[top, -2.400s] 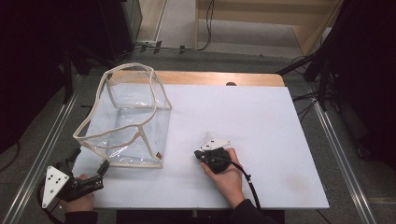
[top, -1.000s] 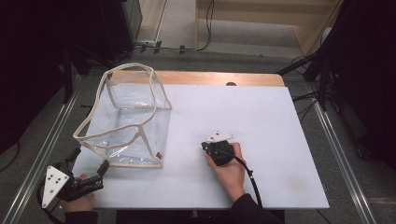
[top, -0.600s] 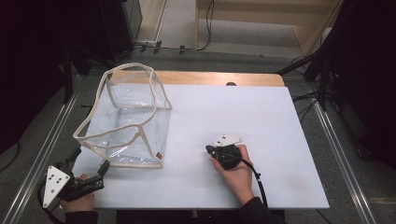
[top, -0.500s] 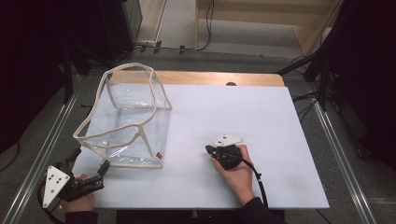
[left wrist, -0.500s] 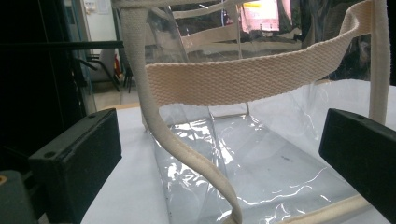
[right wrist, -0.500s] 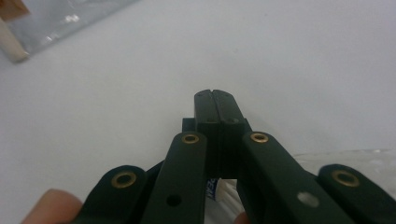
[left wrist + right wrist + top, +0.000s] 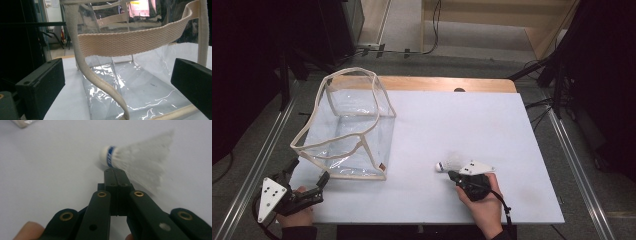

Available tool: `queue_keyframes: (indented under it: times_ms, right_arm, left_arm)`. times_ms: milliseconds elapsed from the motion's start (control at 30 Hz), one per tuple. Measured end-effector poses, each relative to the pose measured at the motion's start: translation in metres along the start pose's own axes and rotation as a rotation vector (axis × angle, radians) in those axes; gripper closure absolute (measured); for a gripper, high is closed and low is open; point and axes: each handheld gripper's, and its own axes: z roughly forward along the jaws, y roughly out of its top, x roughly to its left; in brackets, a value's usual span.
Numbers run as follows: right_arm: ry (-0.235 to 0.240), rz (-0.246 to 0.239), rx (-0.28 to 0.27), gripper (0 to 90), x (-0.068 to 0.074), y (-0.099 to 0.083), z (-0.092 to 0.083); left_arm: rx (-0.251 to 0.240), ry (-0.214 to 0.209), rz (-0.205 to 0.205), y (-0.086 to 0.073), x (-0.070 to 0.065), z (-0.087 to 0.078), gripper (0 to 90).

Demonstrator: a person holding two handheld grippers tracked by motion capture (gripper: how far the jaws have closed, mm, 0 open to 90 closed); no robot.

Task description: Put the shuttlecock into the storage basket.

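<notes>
A white shuttlecock with a blue band on its cork lies on its side on the white table. My right gripper is just behind it near the front edge, jaws shut together with nothing between them. In the right gripper view the shuttlecock sits blurred right at the tips of the right gripper. A clear plastic bag with beige webbing trim stands open at the left. My left gripper rests open at the front left corner. In its own view the left gripper faces the bag's strap.
A wooden strip runs along the table's far edge. Metal rails border both sides, with dark floor and cables beyond. White tabletop stretches between the bag and the right edge.
My right hand has slid to the right along the front of the table, jaws staying shut. The shuttlecock now shows at its tips. The left hand and the bag have not moved.
</notes>
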Motion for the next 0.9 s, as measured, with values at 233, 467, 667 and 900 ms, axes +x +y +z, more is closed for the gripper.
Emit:
queue_keyframes:
  times_ms: [233, 467, 667, 900]
  right_arm:
    - [-0.054, 0.069, 0.022, 87.9, -0.021, 0.002, 0.009]
    - [-0.064, 0.071, 0.024, 87.9, -0.033, 0.025, 0.033]
    - [-0.062, 0.070, 0.029, 87.9, -0.038, 0.046, 0.057]
    - [-0.016, 0.065, 0.015, 87.9, -0.034, 0.061, 0.078]
  left_arm:
    - [0.001, 0.002, 0.001, 0.000, 0.000, 0.000, 0.0]
    - [-0.002, 0.001, -0.002, 0.000, 0.000, 0.000, 0.0]
    - [-0.005, 0.000, -0.003, 0.000, 0.001, 0.000, 0.0]
    - [-0.005, 0.000, -0.005, 0.000, 0.001, -0.001, 0.0]
